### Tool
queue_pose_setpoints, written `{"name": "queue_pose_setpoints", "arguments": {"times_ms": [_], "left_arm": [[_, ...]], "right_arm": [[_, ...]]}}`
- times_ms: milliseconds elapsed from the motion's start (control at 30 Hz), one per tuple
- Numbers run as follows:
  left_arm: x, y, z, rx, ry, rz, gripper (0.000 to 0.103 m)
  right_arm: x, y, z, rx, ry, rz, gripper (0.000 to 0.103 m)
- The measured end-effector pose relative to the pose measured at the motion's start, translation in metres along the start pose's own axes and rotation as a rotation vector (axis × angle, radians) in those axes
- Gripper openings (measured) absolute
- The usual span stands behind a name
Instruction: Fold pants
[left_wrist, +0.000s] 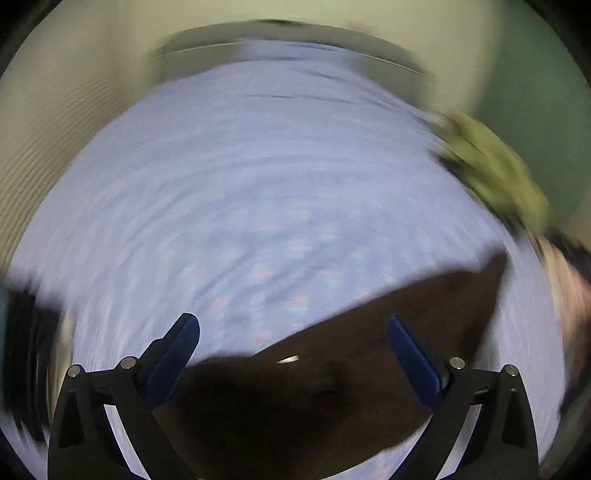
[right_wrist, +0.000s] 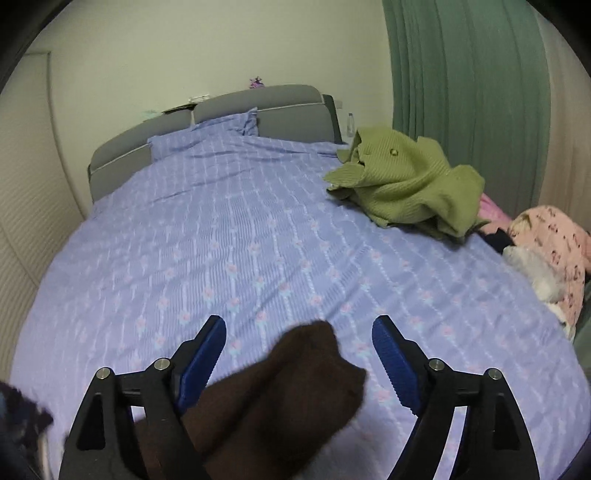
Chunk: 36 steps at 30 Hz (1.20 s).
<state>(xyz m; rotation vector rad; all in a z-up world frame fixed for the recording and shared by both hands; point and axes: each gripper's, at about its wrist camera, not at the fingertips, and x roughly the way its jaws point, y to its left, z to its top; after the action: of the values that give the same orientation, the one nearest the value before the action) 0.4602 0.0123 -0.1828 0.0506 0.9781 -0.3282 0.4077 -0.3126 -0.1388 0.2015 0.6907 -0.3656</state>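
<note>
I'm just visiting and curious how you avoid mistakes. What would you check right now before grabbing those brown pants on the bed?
1. Left gripper open: ok, fingers spread wide.
2. Right gripper open: ok.
3. Brown pants between the right fingers: ok, not clamped.
4. Left view sharp enough to aim: not ok, heavily blurred.
5. Green sweater away from the pants: ok, far on the bedspread.
6. Pants lying flat: cannot tell.

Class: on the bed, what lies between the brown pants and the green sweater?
Only bare lilac bedspread lies between the brown pants and the green sweater, clearest in the right wrist view.
</note>
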Motion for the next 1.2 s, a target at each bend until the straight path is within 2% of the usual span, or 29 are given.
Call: {"name": "queue_pose_setpoints", "arguments": {"times_ms": [33,67,133,200,300,333,400,433,467,533,600,667,833,933,1000,1067,1100,1133,1200], "left_arm": [[0.005,-0.009,0.004,0.063,0.024,-0.085,0.098],[0.015,-0.019,0.009,0.131,0.071,-0.209,0.098],[0.030,-0.035,0.016,0.218,0.124,-0.333,0.098],[0.049,-0.056,0.018,0.306,0.195,-0.379,0.095],[0.085,-0.077,0.016,0.349,0.344,-0.433,0.078],[0.096,-0.079,0.014,0.346,0.386,-0.430,0.067],[0.111,-0.079,0.010,0.330,0.440,-0.412,0.055],[0.116,-0.078,0.010,0.312,0.455,-0.401,0.052],[0.121,-0.076,0.010,0.294,0.463,-0.398,0.051],[0.125,-0.071,0.011,0.274,0.461,-0.392,0.032],[0.128,-0.067,0.015,0.248,0.451,-0.360,0.024],[0.131,-0.062,0.018,0.222,0.430,-0.311,0.022],[0.144,-0.056,0.020,0.203,0.410,-0.249,0.020],[0.142,-0.054,0.020,0.202,0.397,-0.231,0.018],[0.135,-0.053,0.023,0.185,0.366,-0.244,0.018],[0.130,-0.053,0.029,0.164,0.336,-0.249,0.018],[0.133,-0.054,0.031,0.156,0.337,-0.245,0.018],[0.137,-0.055,0.033,0.146,0.344,-0.241,0.018],[0.149,-0.057,0.033,0.133,0.370,-0.212,0.018]], "right_arm": [[-0.002,-0.006,-0.009,-0.030,0.012,-0.015,0.082],[-0.001,-0.009,-0.016,-0.046,0.028,-0.030,0.082],[0.008,-0.021,-0.031,-0.047,0.084,-0.049,0.082],[0.019,-0.034,-0.043,-0.007,0.152,-0.026,0.082],[0.031,-0.052,-0.061,0.070,0.218,-0.008,0.082],[0.035,-0.057,-0.065,0.087,0.230,-0.011,0.082],[0.042,-0.064,-0.071,0.114,0.249,-0.017,0.082],[0.046,-0.067,-0.072,0.126,0.254,-0.013,0.082],[0.050,-0.069,-0.072,0.135,0.259,-0.006,0.082],[0.058,-0.067,-0.070,0.128,0.244,0.021,0.081],[0.074,-0.063,-0.065,0.131,0.242,0.060,0.074],[0.094,-0.060,-0.063,0.153,0.279,0.107,0.058],[0.148,-0.060,-0.071,0.273,0.404,0.191,0.057],[0.167,-0.061,-0.078,0.343,0.479,0.232,0.012],[0.147,-0.062,-0.072,0.343,0.428,0.189,0.012],[0.110,-0.057,-0.058,0.271,0.318,0.126,0.011],[0.102,-0.053,-0.055,0.235,0.307,0.086,0.011],[0.104,-0.049,-0.051,0.201,0.339,0.043,0.011],[0.122,-0.053,-0.055,0.231,0.444,-0.004,0.011]]}}
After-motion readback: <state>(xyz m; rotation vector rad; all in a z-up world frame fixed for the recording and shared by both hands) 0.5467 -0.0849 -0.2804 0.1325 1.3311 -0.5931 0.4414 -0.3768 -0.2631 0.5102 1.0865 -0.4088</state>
